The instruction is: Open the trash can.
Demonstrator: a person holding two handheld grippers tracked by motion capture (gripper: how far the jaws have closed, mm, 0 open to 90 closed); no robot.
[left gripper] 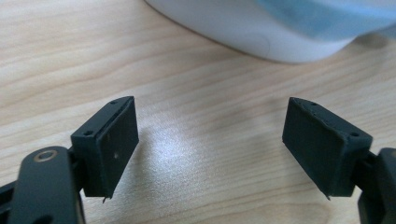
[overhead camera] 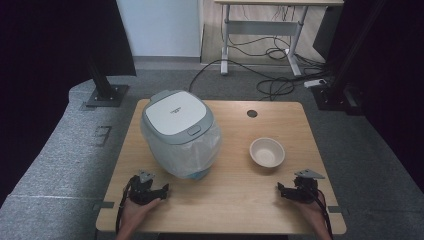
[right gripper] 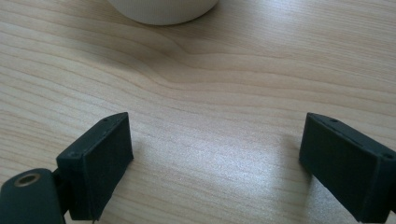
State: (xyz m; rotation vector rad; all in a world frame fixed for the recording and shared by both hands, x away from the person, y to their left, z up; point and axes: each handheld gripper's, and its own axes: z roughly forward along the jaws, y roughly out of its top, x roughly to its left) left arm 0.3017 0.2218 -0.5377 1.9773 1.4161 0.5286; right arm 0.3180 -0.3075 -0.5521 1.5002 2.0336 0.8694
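Both claws are rested released on the bench, nothing between the jaws. The bin is found just ahead of the left claw, nearer it; the bowl lies ahead of the right claw.

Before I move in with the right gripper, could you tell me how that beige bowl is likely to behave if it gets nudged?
The bowl looks small and thin-walled, so it is probably light and would slide on the smooth wooden table rather than resist. Its low, wide shape makes tipping unlikely from a low push. It sits empty, with nothing to weigh it down, so a push at the rim might still flip it.
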